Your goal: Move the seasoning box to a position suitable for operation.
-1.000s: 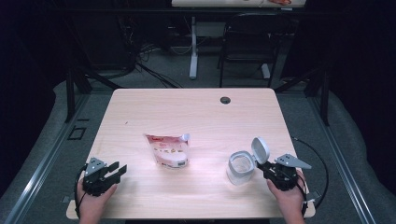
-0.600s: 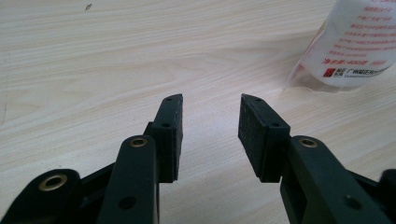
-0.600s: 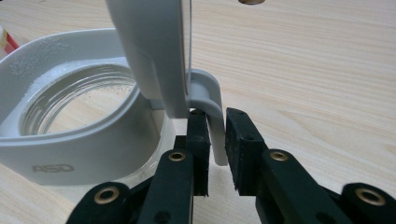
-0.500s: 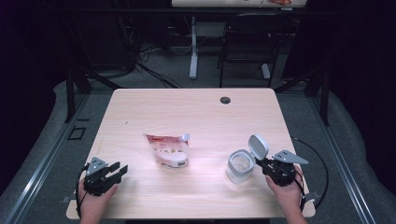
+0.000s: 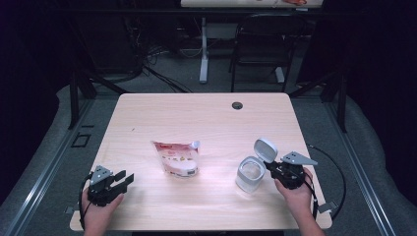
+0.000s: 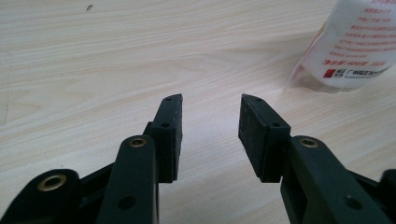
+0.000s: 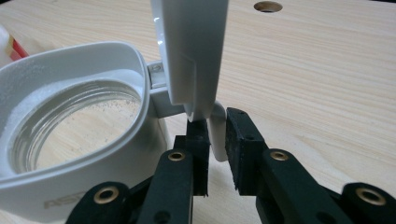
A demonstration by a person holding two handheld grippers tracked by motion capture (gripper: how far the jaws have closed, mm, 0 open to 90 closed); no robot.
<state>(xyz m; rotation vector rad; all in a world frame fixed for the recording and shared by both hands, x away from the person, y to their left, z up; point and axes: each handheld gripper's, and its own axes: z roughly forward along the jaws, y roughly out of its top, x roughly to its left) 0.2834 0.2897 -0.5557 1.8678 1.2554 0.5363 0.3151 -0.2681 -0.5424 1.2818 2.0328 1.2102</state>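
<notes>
Looking down from the high view, we've got the white jar [image 5: 250, 173] open at the table's [image 5: 206, 118] right front, lid [image 5: 265, 149] flipped up, pouch [image 5: 177, 158] mid-table. Our left gripper [image 6: 210, 123] gapes empty over bare wood. Our right gripper [image 7: 215, 137] pinches the jar's handle [image 7: 217, 135]; just residue inside.

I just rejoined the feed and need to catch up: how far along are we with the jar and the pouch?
Done: the jar's lid stands flipped open, and the jar looks empty. In hand: the right claw is closed on the jar's white handle tab. Left: the pouch lies untouched, and the left claw waits open near it.
</notes>
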